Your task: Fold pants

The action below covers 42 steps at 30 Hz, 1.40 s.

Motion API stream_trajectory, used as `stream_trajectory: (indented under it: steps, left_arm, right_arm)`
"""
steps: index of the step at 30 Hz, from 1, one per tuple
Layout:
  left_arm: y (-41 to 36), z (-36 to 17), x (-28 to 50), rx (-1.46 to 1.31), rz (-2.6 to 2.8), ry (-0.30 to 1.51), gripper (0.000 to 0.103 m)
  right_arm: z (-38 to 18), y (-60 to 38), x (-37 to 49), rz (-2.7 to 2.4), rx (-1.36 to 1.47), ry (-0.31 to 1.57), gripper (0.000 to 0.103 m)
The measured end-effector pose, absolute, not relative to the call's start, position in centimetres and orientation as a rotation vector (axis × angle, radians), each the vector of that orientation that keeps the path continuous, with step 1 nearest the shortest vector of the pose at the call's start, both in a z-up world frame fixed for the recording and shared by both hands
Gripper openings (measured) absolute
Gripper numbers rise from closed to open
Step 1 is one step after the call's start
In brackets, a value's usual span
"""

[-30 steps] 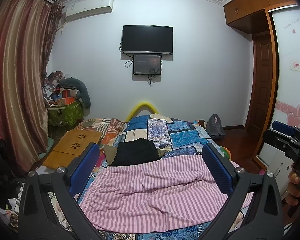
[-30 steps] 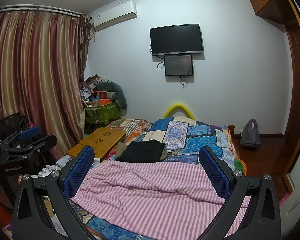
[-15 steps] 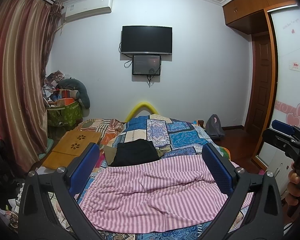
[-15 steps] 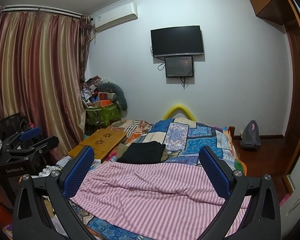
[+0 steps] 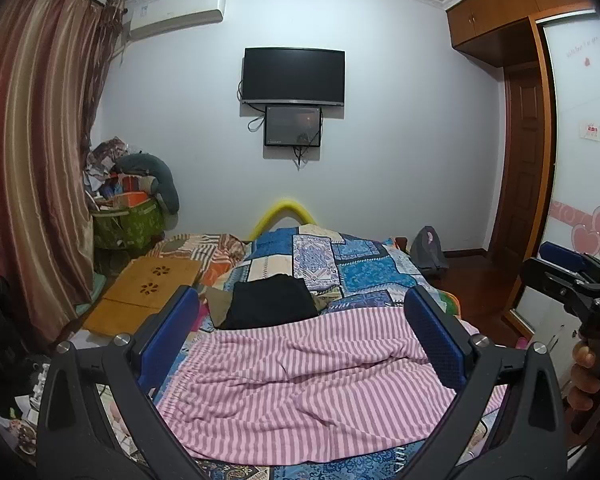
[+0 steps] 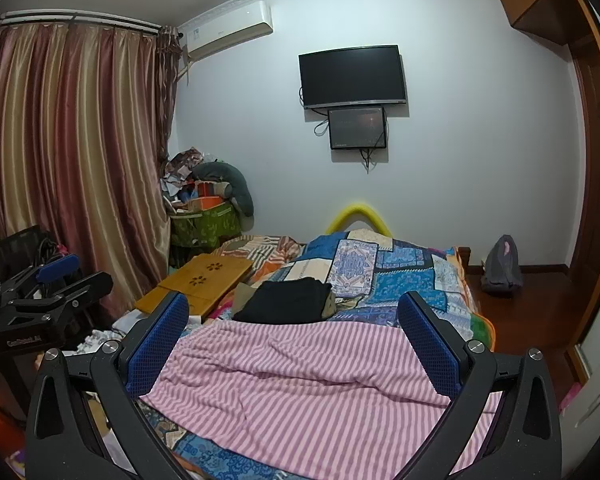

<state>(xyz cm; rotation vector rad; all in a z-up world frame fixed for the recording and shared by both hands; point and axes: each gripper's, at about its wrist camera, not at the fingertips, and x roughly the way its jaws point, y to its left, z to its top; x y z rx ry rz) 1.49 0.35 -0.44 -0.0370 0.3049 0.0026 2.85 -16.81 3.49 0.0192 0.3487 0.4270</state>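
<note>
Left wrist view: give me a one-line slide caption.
Open left gripper held above pink striped pants spread on the patchwork bed, folded black garment behind.

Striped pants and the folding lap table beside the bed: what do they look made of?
Striped pants: soft, thin woven or knit cloth, matte; it lies in loose wrinkles with a gathered waistband. Lap table: apparently bamboo or light wood, smooth with a slight sheen, flower-shaped cutouts in its honey-coloured top.

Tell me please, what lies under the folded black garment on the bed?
Under the folded black garment an olive-brown cloth sticks out at its sides, on the patchwork bedspread. How far that cloth reaches beneath is hidden.
</note>
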Motion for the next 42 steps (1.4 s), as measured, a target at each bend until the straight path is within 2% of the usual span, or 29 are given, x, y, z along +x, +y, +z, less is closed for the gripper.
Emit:
stream_trajectory:
  steps: [7,13,16,28,34,35,40,42]
  left_arm:
    - [1.0,-2.0,3.2,-0.051,-0.002,0.359,0.103]
    - [3.1,-5.0,7.1,-0.071,0.014,0.503,0.103]
    - [4.7,-6.9,9.1,-0.076,0.042,0.557,0.094]
    - [14.4,-14.5,20.3,0.004,0.246,0.766,0.086]
    - [19.6,-17.8,26.1,-0.018,0.294,0.823,0.075]
    - [20.4,-18.6,27.3,-0.035,0.294,0.842,0.074]
    - [21.8,-22.4,32.7,-0.057,0.274,0.927,0.058]
    - [21.8,-23.9,34.4,-0.055,0.26,0.963,0.056]
  right_arm:
    - [2.5,-16.7,4.2,0.407,0.013,0.372,0.103]
    - [0.0,-17.0,7.3,0.364,-0.039,0.412,0.103]
    - [-1.8,-17.1,9.2,0.351,-0.065,0.455,0.103]
    - [-9.1,-18.8,20.0,0.28,-0.161,0.656,0.103]
    - [-13.0,-18.5,25.3,0.266,-0.263,0.737,0.09]
    - [-13.3,-18.6,25.8,0.263,-0.267,0.74,0.083]
    - [-15.3,-18.7,29.4,0.255,-0.252,0.767,0.079]
    - [-16.3,-18.7,31.0,0.259,-0.253,0.782,0.078]
